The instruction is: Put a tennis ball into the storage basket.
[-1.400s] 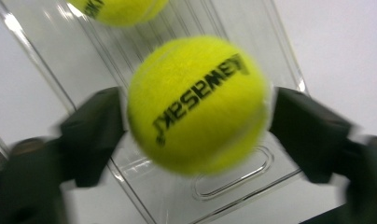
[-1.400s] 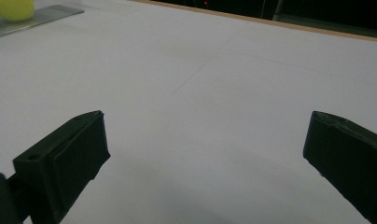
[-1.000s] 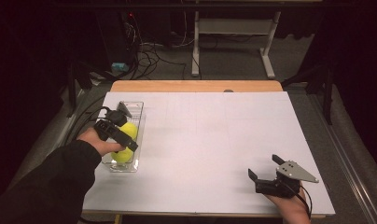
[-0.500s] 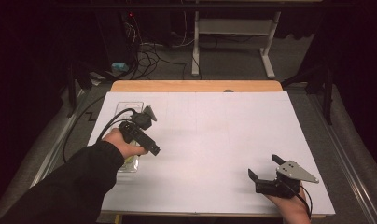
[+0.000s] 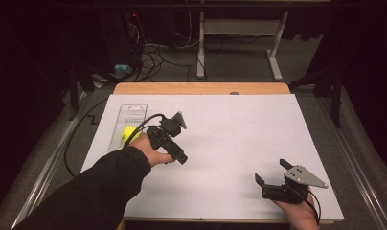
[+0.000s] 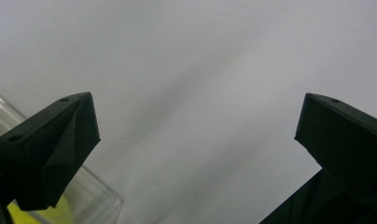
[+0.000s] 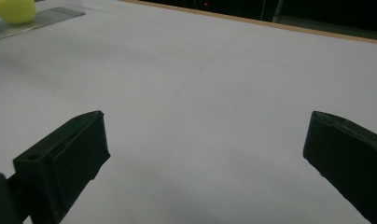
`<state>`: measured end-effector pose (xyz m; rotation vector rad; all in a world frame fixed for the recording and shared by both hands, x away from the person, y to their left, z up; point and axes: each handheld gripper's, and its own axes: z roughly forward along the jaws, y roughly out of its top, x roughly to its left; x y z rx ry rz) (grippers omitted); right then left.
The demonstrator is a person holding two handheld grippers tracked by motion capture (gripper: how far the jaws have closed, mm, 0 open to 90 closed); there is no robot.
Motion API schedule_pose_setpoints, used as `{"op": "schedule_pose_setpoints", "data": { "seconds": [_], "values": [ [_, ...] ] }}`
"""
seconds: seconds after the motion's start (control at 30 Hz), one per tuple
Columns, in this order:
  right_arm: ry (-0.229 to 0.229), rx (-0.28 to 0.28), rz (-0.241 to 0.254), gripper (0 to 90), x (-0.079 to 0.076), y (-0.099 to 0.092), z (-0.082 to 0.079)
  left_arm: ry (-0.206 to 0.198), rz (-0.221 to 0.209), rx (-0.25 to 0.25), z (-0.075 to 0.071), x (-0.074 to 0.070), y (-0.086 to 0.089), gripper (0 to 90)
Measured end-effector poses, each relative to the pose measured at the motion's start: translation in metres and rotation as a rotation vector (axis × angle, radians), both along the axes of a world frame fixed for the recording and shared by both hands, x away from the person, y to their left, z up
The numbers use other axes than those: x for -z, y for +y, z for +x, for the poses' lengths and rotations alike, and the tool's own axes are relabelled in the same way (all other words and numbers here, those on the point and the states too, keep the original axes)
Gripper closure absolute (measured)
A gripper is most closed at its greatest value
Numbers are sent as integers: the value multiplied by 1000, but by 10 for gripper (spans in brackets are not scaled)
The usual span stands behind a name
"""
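high view: looked forward and down from above the near edge, whole table (image 5: 239, 139) in frame.
left gripper view: close over the white top, clear tray (image 6: 95, 198) corner at lower left.
right gripper view: low, facing across toward the tray; shared with high view.

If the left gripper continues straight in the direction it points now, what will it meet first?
Probably only the bare white table sheet. The left gripper stands open and empty, aimed at the sheet; the clear tray with the yellow ball lies off to the side of that line. Depth is uncertain.

Yellow ball (image 5: 129, 133), perhaps a lemon, in clear tray (image 5: 133, 112); white table (image 5: 239, 134); black tools.
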<state>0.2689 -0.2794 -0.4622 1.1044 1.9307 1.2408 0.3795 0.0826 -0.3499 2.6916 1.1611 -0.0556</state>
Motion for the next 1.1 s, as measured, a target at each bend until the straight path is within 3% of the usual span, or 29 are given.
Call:
{"op": "schedule_pose_setpoints", "data": {
  "seconds": [0.2, 0.5, 0.6, 0.8, 0.97, 1.1],
  "values": [
    [1, -1, 1, 0, 0, 0, 0, -1, -13, 11, -3, 6, -4, 4],
    [2, -2, 0, 0, 0, 1, 0, -3, -43, 4, -7, 28, -6, 5],
    [2, -4, 0, 0, 0, 1, 0, -45, -56, 4, -12, 37, -8, 5],
    [-1, -8, 2, 0, 0, 1, -1, -120, -170, -27, -25, 58, -5, 5],
    [0, -9, 0, 0, 0, 2, -1, -206, -241, -100, -30, 75, 1, 5],
    [-3, -13, 2, 0, 0, 3, -2, -267, -321, -129, -38, 88, 5, 5]
  ]
}}
